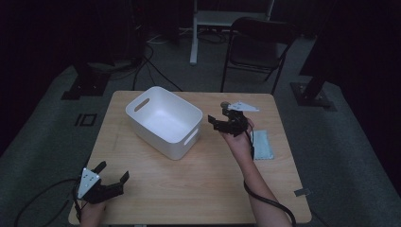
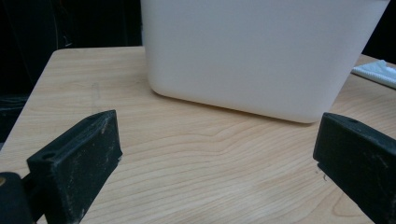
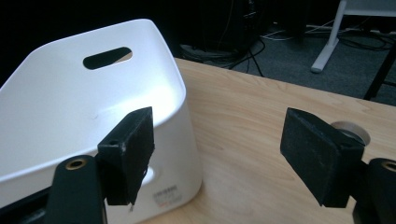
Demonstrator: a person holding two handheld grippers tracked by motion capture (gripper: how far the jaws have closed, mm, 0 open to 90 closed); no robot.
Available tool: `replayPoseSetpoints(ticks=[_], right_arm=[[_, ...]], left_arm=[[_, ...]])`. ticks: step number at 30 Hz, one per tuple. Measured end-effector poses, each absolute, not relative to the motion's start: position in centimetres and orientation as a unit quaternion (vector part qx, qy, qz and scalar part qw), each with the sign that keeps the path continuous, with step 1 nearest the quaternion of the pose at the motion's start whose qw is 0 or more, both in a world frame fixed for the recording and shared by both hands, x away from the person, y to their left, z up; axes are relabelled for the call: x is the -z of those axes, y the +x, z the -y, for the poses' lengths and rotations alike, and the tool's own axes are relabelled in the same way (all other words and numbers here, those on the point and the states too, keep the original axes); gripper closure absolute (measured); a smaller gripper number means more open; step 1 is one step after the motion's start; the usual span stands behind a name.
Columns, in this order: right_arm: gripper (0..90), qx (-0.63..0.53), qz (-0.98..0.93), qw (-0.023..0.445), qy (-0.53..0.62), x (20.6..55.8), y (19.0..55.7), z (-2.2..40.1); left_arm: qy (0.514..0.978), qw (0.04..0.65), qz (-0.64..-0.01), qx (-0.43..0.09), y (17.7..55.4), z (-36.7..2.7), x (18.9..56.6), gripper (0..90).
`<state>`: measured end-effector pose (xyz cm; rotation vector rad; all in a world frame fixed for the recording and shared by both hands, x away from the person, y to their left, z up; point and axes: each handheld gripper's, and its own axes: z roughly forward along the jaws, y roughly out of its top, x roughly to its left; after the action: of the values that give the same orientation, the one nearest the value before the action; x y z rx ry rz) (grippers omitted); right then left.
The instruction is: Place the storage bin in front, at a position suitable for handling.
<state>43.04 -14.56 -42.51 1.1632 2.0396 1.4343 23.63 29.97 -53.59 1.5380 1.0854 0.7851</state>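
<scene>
White plastic bin (image 1: 164, 121): an open-topped tub with slot handles in its end walls, standing askew on the middle-left of the tabletop, its inside bare as far as the high view shows.
Wooden table (image 1: 198, 184): pale, grained boards under dim light, carrying the bin, both grippers and a small packet.
Right gripper (image 1: 218, 124): held above the table just beside the bin's right end, its jaws spread wide with nothing between them; the right gripper view looks past the jaws (image 3: 219, 154) over the bin's rim (image 3: 154, 70) and into its bright interior.
Right hand (image 1: 240, 139): wrapped around the gripper's body, the forearm rising from the lower edge of the high view, a cable trailing along it.
Left gripper (image 1: 113, 176): low at the near left corner of the table, well apart from the bin, jaws wide and empty; in the left gripper view (image 2: 217, 163) they frame the bin's near wall (image 2: 252, 60).
Packet (image 1: 263, 144): a flat, pale, wrapped item lying on the table to the right of the right hand, its edge also showing beyond the bin in the left gripper view (image 2: 376, 73).
Folding chair (image 1: 257, 47): dark, standing on the grey floor beyond the table's far edge.
</scene>
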Motion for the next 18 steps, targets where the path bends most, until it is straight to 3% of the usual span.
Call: replayPoseSetpoints(ticks=[18], right_arm=[[29.3, -0.476, -0.748, 0.175, 0.428, 43.1, 46.6, 9.7]], left_arm=[[0.640, 0.524, -0.446, -0.342, 23.6, -30.1, 53.6, 1.4]])
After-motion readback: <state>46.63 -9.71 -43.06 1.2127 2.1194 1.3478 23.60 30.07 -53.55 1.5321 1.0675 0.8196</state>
